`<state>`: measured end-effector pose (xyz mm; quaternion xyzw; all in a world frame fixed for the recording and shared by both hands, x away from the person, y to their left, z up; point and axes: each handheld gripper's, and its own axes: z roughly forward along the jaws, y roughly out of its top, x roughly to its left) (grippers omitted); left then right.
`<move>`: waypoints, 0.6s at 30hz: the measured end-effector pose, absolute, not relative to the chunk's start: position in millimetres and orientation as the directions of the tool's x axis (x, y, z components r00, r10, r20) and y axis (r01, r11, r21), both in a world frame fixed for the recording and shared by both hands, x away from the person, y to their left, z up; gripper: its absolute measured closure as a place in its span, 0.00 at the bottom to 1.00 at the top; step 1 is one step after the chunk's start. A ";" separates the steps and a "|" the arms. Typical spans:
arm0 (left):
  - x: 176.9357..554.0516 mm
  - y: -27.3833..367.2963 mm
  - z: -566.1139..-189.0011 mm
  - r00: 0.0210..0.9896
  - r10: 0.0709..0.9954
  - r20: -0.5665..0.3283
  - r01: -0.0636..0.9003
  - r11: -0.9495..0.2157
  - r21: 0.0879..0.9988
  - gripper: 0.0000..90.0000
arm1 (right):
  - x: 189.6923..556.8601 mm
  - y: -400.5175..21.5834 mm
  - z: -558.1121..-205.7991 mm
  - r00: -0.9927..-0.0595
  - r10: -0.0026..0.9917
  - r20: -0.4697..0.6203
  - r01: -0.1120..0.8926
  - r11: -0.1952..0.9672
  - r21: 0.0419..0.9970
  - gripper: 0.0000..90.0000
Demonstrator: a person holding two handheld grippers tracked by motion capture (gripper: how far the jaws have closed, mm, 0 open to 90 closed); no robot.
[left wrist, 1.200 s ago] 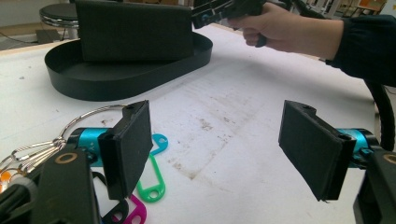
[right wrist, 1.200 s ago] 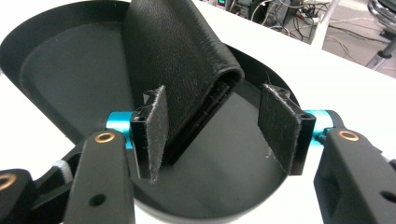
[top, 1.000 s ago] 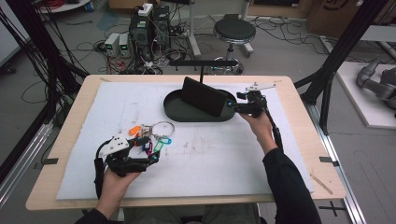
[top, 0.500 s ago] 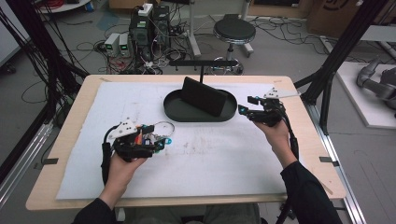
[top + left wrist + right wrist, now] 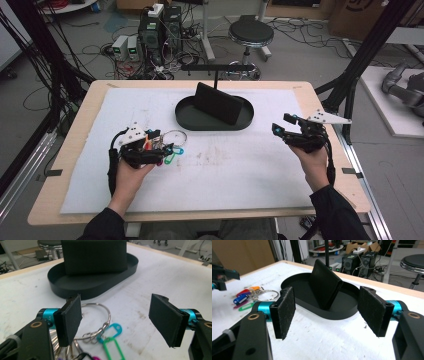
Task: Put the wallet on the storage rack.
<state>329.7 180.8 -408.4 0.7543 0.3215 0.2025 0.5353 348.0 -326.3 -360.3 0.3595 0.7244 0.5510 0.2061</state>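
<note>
1. White mat (image 5: pixel 225 170) covers the table, with wires on the floor behind
2. Keys (image 5: pixel 167 145) lie at 9 o'clock from the tray (image 5: pixel 190 117); a wallet (image 5: pixel 220 102) leans inside it
3. Left gripper (image 5: pixel 157 150) gapes over the keys, not pinching
4. Right gripper (image 5: pixel 282 125) sits at 3 o'clock, empty, jaws just spread wider
5. Next, I think: squeeze the keys, lift them

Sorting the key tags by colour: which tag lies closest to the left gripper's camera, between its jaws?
The green tag: an outlined green loop at the bottom edge, nearer than the teal tag just behind it; the magenta one barely peeks in.
</note>
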 end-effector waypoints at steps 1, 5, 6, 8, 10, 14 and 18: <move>329.1 183.1 -409.1 0.708 0.705 -0.035 0.269 -0.224 0.937 0.29 | 348.0 -326.3 -360.3 -0.657 0.748 0.097 0.294 0.134 0.946 0.35; 328.4 192.1 -406.9 0.693 0.720 -0.031 0.264 -0.213 0.941 0.29 | 335.0 -330.3 -366.9 -0.650 0.755 0.086 0.269 0.123 0.955 0.35; 328.0 193.3 -406.2 0.688 0.725 -0.034 0.263 -0.207 0.942 0.29 | 333.6 -330.7 -368.4 -0.649 0.757 0.081 0.270 0.128 0.954 0.35; 326.5 195.9 -405.5 0.684 0.729 -0.029 0.259 -0.206 0.944 0.29 | 329.6 -332.5 -373.8 -0.633 0.771 0.077 0.267 0.124 0.956 0.35; 325.2 196.8 -406.1 0.679 0.733 -0.027 0.260 -0.206 0.943 0.29 | 329.2 -333.4 -375.7 -0.632 0.771 0.076 0.266 0.124 0.956 0.35; 326.1 195.8 -407.4 0.675 0.737 -0.026 0.263 -0.208 0.942 0.29 | 328.5 -335.7 -380.0 -0.620 0.781 0.074 0.273 0.126 0.954 0.34; 327.7 194.3 -406.7 0.679 0.734 -0.020 0.253 -0.208 0.945 0.29 | 327.5 -338.7 -381.0 -0.612 0.789 0.061 0.273 0.138 0.952 0.34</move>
